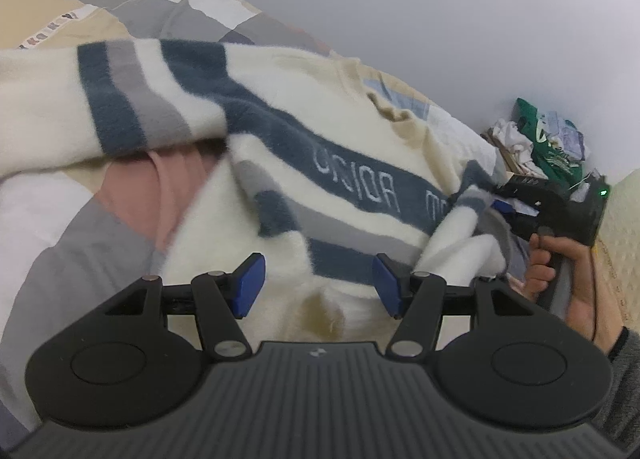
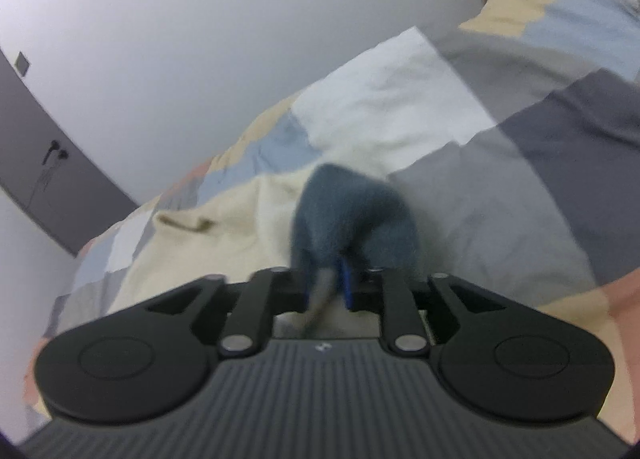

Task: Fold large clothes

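Note:
A cream sweater (image 1: 340, 131) with blue and grey stripes and white lettering lies rumpled on the patchwork quilt (image 1: 72, 239). My left gripper (image 1: 318, 283) hovers open just over its near edge, with nothing pinched between the blue pads (image 1: 250, 283). At the right of the left wrist view, a person's hand (image 1: 560, 279) holds my right gripper (image 1: 500, 207), which lifts a striped end of the sweater. In the blurred right wrist view, a bunch of blue sweater fabric (image 2: 344, 211) is clamped in my right gripper (image 2: 332, 283).
A beige garment (image 1: 400, 119) lies under the sweater, towards the wall. Clutter with a green bag (image 1: 548, 139) is piled in the corner past the bed. A dark panel with earphones hanging on it (image 2: 52, 163) stands at the left of the right wrist view.

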{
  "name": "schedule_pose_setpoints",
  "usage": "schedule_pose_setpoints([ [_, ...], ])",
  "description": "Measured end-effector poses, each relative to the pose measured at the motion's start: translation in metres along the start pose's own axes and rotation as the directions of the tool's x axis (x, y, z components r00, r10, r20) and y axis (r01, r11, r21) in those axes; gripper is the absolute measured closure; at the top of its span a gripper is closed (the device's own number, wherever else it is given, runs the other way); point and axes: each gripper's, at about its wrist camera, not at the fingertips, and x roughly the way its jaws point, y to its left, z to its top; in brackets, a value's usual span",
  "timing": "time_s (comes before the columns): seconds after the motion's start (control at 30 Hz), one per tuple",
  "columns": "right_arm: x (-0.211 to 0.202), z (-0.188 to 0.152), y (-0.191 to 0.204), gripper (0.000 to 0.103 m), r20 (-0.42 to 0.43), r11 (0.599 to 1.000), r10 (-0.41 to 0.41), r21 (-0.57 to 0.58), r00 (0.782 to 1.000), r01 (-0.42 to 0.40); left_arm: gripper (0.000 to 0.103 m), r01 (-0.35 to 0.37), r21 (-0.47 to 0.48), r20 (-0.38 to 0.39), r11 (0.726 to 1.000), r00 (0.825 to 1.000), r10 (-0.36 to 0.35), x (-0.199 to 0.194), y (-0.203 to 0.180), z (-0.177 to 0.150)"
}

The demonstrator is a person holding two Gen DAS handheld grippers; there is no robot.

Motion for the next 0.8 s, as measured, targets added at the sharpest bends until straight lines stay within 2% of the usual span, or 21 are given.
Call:
schedule_pose_setpoints([
  [0.03,-0.002,0.000,0.003,0.055,-0.007,1.000,0.022,-0.010,1.000,-0.022,0.038,-0.002,0.002,-0.001,1.000,1.000,0.002,0.000,0.000,0.000],
  [0.07,-0.006,-0.001,0.007,0.038,-0.017,0.998,0.049,-0.025,0.999,-0.050,0.038,-0.005,0.006,-0.002,1.000,1.000,0.005,0.001,0.000,0.000],
  [0.1,-0.010,-0.001,0.013,0.032,-0.024,0.997,0.067,-0.040,0.997,-0.068,0.038,-0.008,0.007,-0.003,1.000,1.000,0.008,0.001,0.001,0.000],
  [0.17,-0.022,-0.008,0.027,0.032,-0.048,0.991,0.090,-0.093,0.995,-0.094,0.038,-0.012,0.005,-0.004,1.000,1.000,0.012,0.001,0.001,-0.001],
  [0.27,-0.033,-0.025,0.047,0.032,-0.141,0.978,0.121,-0.154,0.983,-0.142,0.038,-0.012,0.007,-0.003,1.000,1.000,0.013,0.001,0.001,-0.001],
  [0.4,-0.040,-0.060,0.069,0.032,-0.247,0.958,0.174,-0.180,0.953,-0.222,0.038,-0.013,0.003,0.003,1.000,1.000,0.013,-0.002,0.000,-0.002],
  [0.5,-0.042,-0.080,0.088,0.033,-0.291,0.934,0.185,-0.245,0.939,-0.260,0.038,-0.024,0.016,0.015,1.000,1.000,0.023,-0.009,-0.001,-0.004],
  [0.57,-0.040,-0.087,0.095,0.034,-0.350,0.925,0.181,-0.258,0.919,-0.281,0.038,-0.021,0.019,0.024,1.000,0.999,0.020,-0.014,-0.002,-0.005],
  [0.7,-0.058,-0.097,0.094,0.043,-0.364,0.917,0.147,-0.299,0.920,-0.265,0.038,0.000,0.026,0.046,1.000,0.999,-0.001,-0.026,-0.004,-0.004],
  [0.8,-0.078,-0.107,0.092,0.045,-0.370,0.905,0.142,-0.326,0.918,-0.271,0.038,0.027,0.039,0.054,0.999,0.998,-0.029,-0.033,-0.008,-0.004],
])
